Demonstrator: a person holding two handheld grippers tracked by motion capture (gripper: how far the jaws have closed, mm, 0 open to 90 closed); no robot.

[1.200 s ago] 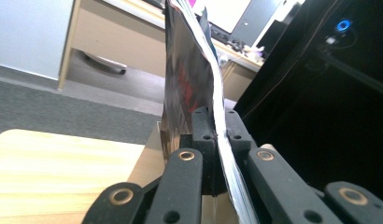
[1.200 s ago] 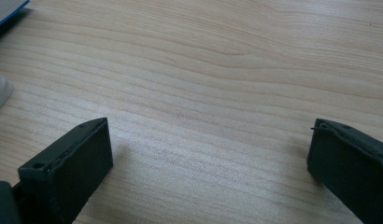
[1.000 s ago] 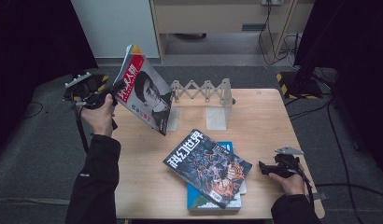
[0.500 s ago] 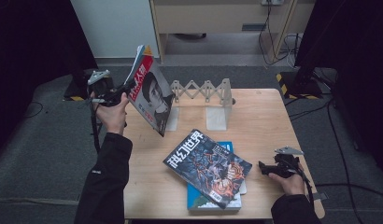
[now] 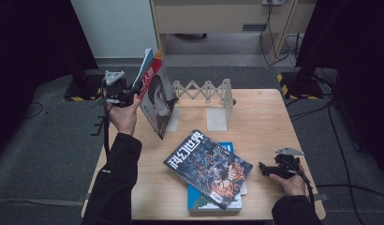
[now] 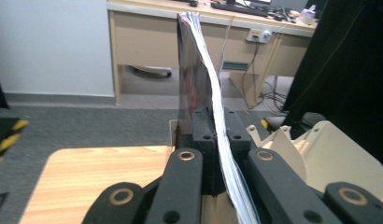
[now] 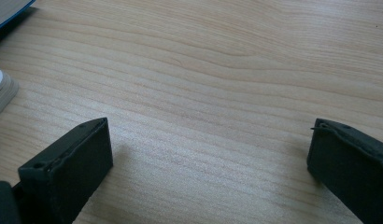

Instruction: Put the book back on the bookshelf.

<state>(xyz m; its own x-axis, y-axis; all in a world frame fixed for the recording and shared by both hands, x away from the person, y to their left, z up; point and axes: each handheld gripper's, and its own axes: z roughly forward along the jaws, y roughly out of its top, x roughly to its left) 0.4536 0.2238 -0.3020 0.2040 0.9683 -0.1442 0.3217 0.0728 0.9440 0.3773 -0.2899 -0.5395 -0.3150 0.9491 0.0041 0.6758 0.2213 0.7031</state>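
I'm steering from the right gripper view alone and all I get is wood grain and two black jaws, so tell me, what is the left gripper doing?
Observer: The left gripper is shut on a magazine, held upright above the table's left rear corner.
Operator: Where would it go?
Observer: An accordion book rack stands just right of it, at the back edge.
Operator: What's near my gripper?
Observer: The right gripper rests open; a comic magazine lies to its left atop a blue book.

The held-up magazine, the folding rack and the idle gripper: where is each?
magazine (image 5: pixel 158 96), high view, front cover
folding rack (image 5: pixel 204 89), high view, zigzag lattice
right gripper (image 5: pixel 264 168), high view, between its jaw tips
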